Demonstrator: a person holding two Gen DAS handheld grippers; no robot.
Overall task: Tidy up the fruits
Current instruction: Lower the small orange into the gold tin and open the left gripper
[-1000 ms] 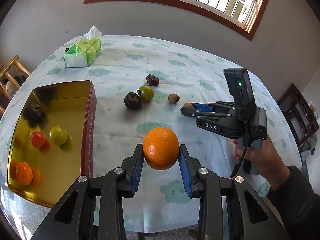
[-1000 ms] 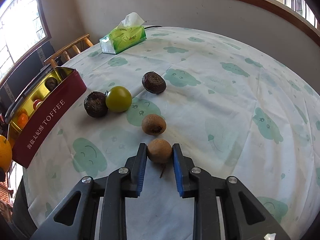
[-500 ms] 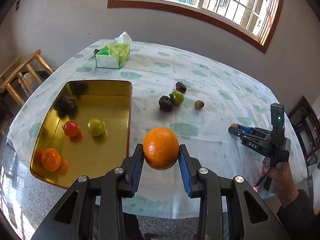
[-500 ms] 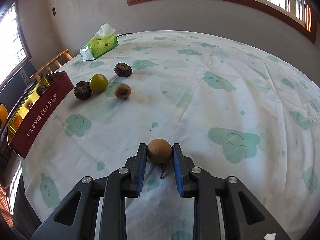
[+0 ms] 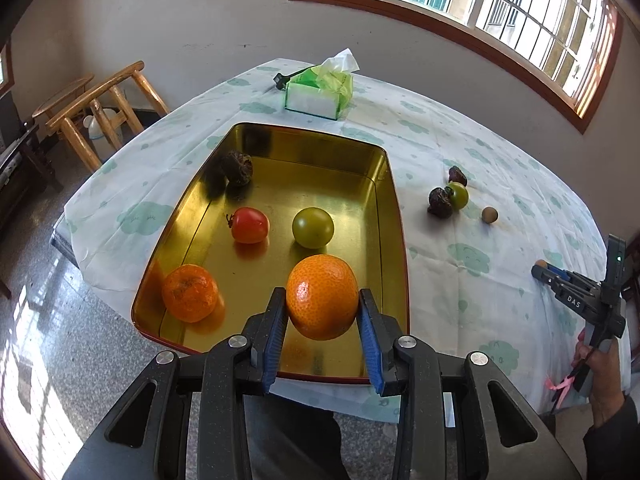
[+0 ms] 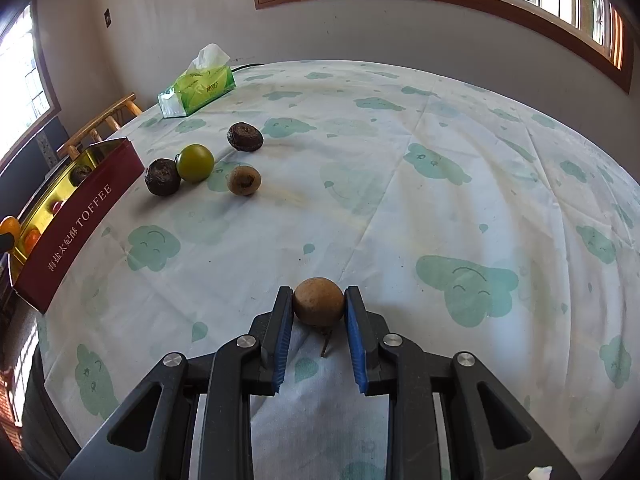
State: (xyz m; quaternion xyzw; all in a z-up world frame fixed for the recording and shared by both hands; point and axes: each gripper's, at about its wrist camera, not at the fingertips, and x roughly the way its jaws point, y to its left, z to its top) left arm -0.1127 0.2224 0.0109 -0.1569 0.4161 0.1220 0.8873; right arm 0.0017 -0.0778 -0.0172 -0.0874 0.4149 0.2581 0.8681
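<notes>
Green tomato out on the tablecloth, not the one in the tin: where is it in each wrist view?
Left wrist: green tomato at right of centre, right of the gold tin, touching a dark wrinkled fruit.
Right wrist: green tomato at upper left, the dark wrinkled fruit touching it on its left.
Shared landmark: green tissue pack at the table's far side.

Both grippers were clamped, each with a fruit pinched between its blue pads.

The left gripper (image 5: pixel 322 316) pointed steeply downward, its jaws held wide apart. The right gripper (image 6: pixel 319 306) angled down too, jaws narrower; a hand (image 5: pixel 600 364) gripped its handle from below, apparently above a dark sleeve.
</notes>
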